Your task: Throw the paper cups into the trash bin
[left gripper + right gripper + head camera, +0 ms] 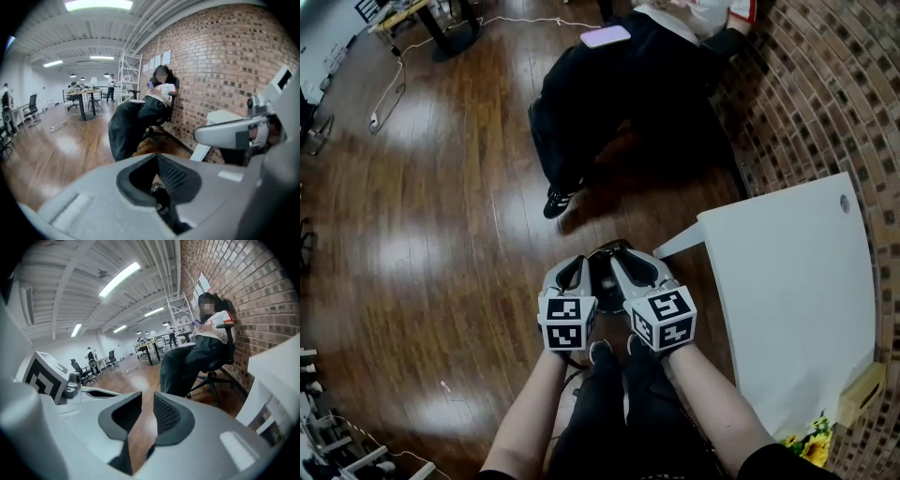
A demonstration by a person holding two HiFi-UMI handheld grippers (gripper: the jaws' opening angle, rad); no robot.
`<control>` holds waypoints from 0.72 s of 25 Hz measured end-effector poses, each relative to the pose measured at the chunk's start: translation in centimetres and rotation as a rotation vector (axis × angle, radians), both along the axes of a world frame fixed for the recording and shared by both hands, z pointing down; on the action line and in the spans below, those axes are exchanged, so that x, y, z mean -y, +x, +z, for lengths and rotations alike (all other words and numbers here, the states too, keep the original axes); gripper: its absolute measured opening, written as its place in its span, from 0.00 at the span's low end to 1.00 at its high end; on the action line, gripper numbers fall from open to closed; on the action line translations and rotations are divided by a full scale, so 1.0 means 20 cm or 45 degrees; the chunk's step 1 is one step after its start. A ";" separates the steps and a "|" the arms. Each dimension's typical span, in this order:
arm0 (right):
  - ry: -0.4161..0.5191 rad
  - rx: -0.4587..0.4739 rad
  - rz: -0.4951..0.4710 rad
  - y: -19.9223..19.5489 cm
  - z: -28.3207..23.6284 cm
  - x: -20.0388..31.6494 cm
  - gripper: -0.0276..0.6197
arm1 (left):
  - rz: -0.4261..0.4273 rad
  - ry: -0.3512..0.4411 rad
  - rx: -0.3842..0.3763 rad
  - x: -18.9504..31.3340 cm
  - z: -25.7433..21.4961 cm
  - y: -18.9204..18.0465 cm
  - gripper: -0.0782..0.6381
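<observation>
Neither claw has anything in it. The left gripper (156, 168) has its jaws drawn together on nothing, and the right gripper (146, 406) shows only a thin slit of wooden floor (441, 234) between its ribbed pads, so it's nearly closed and empty. From the head view I hold both side by side, almost touching, just left of the white table (787, 300). A dark round thing (607, 272) lies below and between them. I take it for the trash bin, though I can't be sure. I can't find a paper cup in any view: none on the bare part of the table, none on the floor around me, none in a jaw. Beyond, a seated person (619, 84) in dark clothes leans by the brick wall (825, 94). Paper cups should be very light, thin-walled and easy to crush, perhaps a bit slick on the outside. I'd pinch one at the stiffer rolled rim, one jaw inside and one outside, squeezing gently so it doesn't fold or pop out.
</observation>
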State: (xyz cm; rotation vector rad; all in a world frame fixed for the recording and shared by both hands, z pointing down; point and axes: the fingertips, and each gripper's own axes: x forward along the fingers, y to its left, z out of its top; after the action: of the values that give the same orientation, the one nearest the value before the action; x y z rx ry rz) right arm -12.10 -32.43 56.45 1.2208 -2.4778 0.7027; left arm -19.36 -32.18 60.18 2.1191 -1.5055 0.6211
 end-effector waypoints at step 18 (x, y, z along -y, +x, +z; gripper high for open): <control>0.365 0.143 0.108 0.01 -0.91 0.02 0.05 | 0.007 0.413 -0.135 -0.01 -1.05 0.12 0.12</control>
State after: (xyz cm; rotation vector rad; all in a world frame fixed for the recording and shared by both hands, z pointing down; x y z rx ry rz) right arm -11.97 -32.85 38.32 1.4286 -2.7049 0.4576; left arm -16.96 -31.94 39.18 2.3527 -1.6305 0.2731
